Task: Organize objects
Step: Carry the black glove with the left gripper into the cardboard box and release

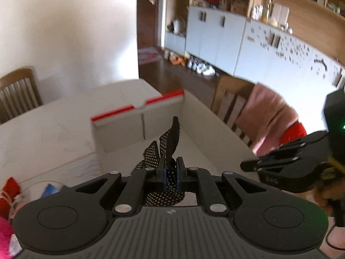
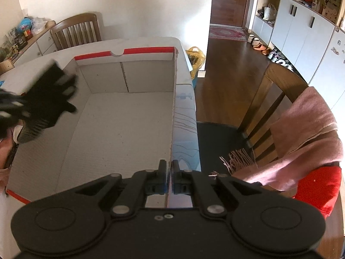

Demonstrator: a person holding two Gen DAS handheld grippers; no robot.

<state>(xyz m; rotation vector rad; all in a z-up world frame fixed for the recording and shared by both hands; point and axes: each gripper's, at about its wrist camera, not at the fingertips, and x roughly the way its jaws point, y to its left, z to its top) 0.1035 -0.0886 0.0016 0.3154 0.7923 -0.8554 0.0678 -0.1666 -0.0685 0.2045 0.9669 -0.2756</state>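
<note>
Black white-dotted fabric strip clamped between the fingers of the left gripper, long axis running up and away from the fingertips, free end pointing toward the far wall of the open cardboard box, a shorter fold drooping back under the fingers. Held above the box interior, near its left side. Left gripper tilted downward over the box, seen blurred at the left edge in the right wrist view. Right gripper also angled downward, fingers together, pinching the box's right wall at its top edge. Box resting on the counter, red-trimmed far rim facing away.
</note>
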